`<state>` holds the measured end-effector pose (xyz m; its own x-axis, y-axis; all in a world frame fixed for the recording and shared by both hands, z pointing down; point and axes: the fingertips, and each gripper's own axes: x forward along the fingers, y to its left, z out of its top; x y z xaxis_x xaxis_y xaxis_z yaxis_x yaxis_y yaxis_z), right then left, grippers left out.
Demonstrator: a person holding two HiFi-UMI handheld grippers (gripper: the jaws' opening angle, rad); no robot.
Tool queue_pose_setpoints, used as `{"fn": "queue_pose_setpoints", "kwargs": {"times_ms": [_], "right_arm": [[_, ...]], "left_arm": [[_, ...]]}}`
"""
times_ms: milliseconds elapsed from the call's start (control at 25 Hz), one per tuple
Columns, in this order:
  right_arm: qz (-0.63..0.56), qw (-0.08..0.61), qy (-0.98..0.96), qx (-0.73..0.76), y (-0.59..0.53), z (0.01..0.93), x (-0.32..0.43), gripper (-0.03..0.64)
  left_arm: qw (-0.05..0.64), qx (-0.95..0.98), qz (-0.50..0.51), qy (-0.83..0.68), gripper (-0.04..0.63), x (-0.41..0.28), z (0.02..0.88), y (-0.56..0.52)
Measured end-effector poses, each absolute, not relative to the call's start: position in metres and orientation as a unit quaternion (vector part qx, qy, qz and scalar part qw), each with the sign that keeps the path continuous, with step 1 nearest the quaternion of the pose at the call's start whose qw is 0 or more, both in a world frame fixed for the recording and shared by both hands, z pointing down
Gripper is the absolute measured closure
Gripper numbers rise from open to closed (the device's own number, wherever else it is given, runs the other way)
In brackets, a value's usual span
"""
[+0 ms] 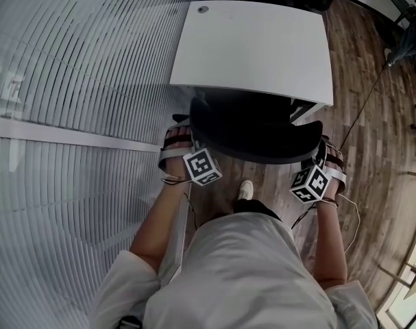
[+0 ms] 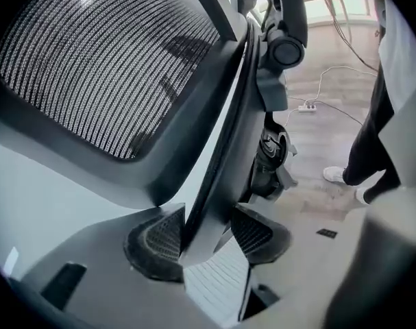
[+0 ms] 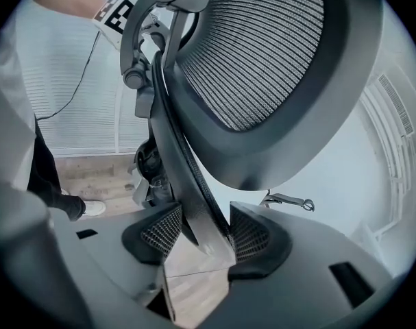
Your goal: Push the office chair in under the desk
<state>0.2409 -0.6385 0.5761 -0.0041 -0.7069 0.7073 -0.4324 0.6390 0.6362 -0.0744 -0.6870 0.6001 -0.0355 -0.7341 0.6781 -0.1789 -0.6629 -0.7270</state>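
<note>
**Item: office chair, gripped at the backrest, both sides.**

- Fingers (image 2: 156, 235), left gripper (image 2: 206, 233): clamped wide on the backrest frame (image 2: 221, 149), whose dark rim fills the gap between the ribbed pads.
- Fingers (image 3: 252, 235), right gripper (image 3: 199, 233): likewise closed across the opposite rim of the frame, which runs up between the pads.
- Mesh panel (image 2: 105, 60): stretched inside the frame. Judged soft and yielding, so not a place to press.
- Frame: smooth moulded plastic, judged stiff. It is the sound hold, though it may slip if the chair is pushed at a slant.
- Office chair (image 1: 252, 132): stands at the near edge of the bench (image 1: 255, 46), facing it. The backrest top is just outside the edge, and the seat appears to be partly beneath.
- Handling, judged: moderately heavy, but likely to roll freely on the wood floor (image 1: 372, 115). It is prone to swivel, so both sides should be pushed evenly, level and low on the rim.
- Surroundings: slatted blinds (image 1: 70, 81) close along the left, the person's shoe (image 1: 245, 189) directly behind the chair.
</note>
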Motion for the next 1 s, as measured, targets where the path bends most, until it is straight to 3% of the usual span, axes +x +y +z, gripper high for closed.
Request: {"fn": "queue_pose_setpoints", "kwargs": {"times_ms": [1000], "right_arm": [[-0.12, 0.58, -0.698, 0.403, -0.71, 0.576, 0.241, 0.385]], "left_arm": [[0.232, -0.664, -0.623, 0.342, 0.374, -0.072, 0.597, -0.762]]}}
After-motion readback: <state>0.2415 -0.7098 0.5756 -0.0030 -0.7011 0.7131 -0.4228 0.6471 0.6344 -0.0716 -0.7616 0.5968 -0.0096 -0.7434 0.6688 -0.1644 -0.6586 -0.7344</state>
